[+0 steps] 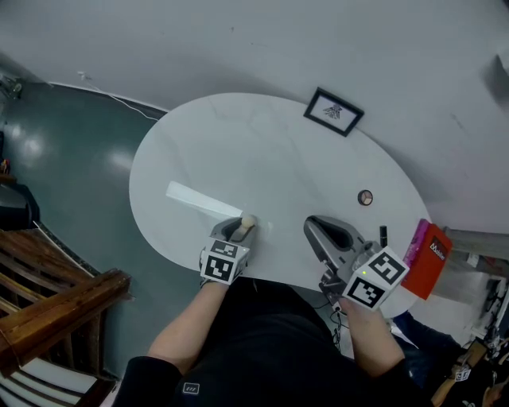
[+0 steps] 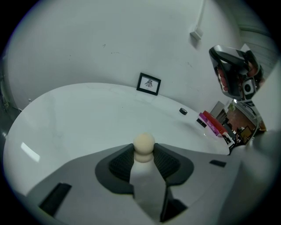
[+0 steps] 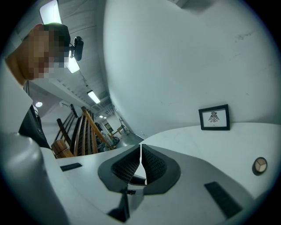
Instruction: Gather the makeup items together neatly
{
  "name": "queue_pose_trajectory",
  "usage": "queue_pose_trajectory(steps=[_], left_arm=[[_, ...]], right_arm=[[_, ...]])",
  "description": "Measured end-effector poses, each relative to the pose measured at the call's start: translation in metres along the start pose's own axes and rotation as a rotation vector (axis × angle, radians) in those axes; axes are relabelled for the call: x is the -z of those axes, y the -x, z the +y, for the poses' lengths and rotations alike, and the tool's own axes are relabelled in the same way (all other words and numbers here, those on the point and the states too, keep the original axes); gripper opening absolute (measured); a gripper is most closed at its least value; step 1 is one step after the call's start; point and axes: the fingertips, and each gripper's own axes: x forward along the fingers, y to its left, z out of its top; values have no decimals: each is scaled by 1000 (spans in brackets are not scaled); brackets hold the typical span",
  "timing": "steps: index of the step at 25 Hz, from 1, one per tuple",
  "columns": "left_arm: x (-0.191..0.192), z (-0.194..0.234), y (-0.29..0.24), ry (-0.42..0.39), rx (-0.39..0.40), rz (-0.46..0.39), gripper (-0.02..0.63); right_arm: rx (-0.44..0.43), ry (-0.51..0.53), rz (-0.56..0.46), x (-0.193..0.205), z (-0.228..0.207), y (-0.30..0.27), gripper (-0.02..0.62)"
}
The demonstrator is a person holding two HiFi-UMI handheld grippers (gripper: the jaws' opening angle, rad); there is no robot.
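Left claw point(image 2: 143, 153) pinches a white makeup tube with a cream ball tip point(image 2: 143, 143). Right claw point(image 3: 141, 154) is just pressed together, empty.

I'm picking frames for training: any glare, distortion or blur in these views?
Head view: a bright glare streak lies on the white table, otherwise sharp. Left gripper view: fisheye curving, dark corners; the cream-tipped applicator between the jaws is in focus. Right gripper view: same curving, ceiling light blown out.

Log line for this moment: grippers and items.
left gripper: closed on cream-capped white tube | right gripper: shut, empty | round compact, pink-and-red box: apart on table, right side
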Motion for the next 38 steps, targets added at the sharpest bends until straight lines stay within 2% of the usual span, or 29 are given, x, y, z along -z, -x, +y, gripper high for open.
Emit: queue_pose_trajectory(steps=[9, 24, 32, 38], left_arm=[[-24, 8, 10, -45, -1, -55, 138], [-126, 65, 26, -157, -73, -173, 138], [-155, 106, 1, -189, -107, -194, 140], [-159, 120, -20, -225, -118, -196, 140]], right_arm=[[5, -2, -21, -10, 5, -5, 37], [71, -32, -96, -31, -1, -14, 37], [114, -81, -61, -15, -17, -30, 37], [137, -117, -32, 2, -24, -42, 37]])
